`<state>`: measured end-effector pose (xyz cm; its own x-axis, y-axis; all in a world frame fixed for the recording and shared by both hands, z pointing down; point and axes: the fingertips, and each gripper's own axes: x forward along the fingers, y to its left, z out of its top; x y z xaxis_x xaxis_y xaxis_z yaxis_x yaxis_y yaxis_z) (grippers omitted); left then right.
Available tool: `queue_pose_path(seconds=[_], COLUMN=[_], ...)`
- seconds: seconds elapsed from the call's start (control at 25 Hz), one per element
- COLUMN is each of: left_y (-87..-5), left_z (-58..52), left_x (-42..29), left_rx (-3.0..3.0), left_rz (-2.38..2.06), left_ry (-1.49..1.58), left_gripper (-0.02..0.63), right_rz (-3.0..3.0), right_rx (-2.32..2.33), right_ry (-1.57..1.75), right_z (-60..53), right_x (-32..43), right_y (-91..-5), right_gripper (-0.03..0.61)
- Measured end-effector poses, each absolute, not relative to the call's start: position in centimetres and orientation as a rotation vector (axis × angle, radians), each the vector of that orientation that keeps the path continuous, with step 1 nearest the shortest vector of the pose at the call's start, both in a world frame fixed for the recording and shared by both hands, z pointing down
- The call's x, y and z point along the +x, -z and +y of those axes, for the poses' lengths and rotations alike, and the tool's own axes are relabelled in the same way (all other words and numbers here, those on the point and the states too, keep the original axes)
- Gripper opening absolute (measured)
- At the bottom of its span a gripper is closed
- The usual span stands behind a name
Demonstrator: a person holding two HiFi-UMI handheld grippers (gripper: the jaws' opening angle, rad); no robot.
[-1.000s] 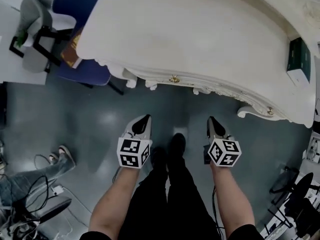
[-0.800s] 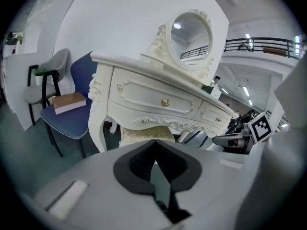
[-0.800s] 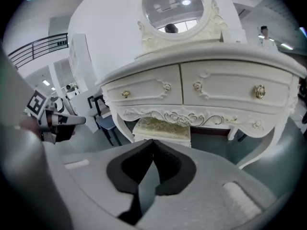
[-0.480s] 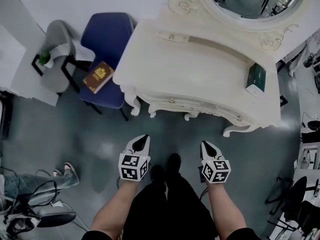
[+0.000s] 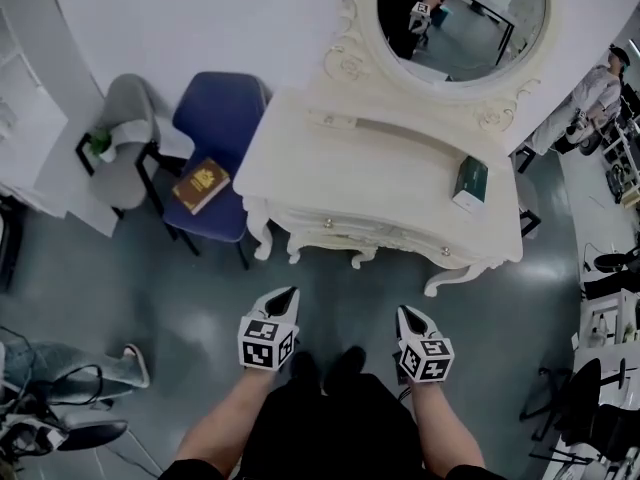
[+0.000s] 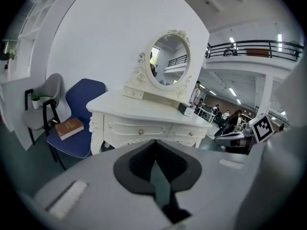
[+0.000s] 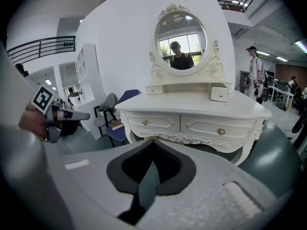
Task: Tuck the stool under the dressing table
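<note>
The dressing table stands against the white wall, its long axis running left to right across the head view and its drawer fronts facing the person. Both drawers are closed. The stool cannot be made out in any view; the space beneath the table is dark. An oval mirror rises from the back of the counter, and a dark green box sits near the counter's right end. Just left of the table, a blue chair carries a brown book on its seat. The left tongs and right tongs hang above the floor, short of the table, each closed on nothing.
</note>
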<state>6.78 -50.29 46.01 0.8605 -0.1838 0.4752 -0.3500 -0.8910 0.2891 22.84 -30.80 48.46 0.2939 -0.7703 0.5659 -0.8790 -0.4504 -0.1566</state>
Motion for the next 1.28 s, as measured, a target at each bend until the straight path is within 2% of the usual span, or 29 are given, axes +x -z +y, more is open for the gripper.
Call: queue_pose_path(seconds=[0.32,0.56,0.96,1.28], left_y=[-42.6,-39.8,-34.8,-27.4], left_z=[-48.3,-45.9,-39.5,-36.6], left_x=[7.5,10.9,17.2,22.5], left_rx=[2.826,2.905,2.877,3.021], left_rz=[-0.339,-0.297,-0.379,-0.443], left_ry=[-0.696,-0.691,-0.570,-0.447], left_gripper=[0.018,0.018,0.018,0.018], right_rz=[-1.548,-1.620,-1.888,-2.065], right_rx=[2.449,2.407,2.356,2.298], right_ry=[-0.897,-0.878,-0.793,-0.630], right_z=[-28.6,-27.9,-24.9,-23.2], right_x=[23.3,24.9,29.8,33.9], right_y=[-46.6,-44.3,-36.7,-29.6], right_gripper=[0.005,0.005,0.003,0.003])
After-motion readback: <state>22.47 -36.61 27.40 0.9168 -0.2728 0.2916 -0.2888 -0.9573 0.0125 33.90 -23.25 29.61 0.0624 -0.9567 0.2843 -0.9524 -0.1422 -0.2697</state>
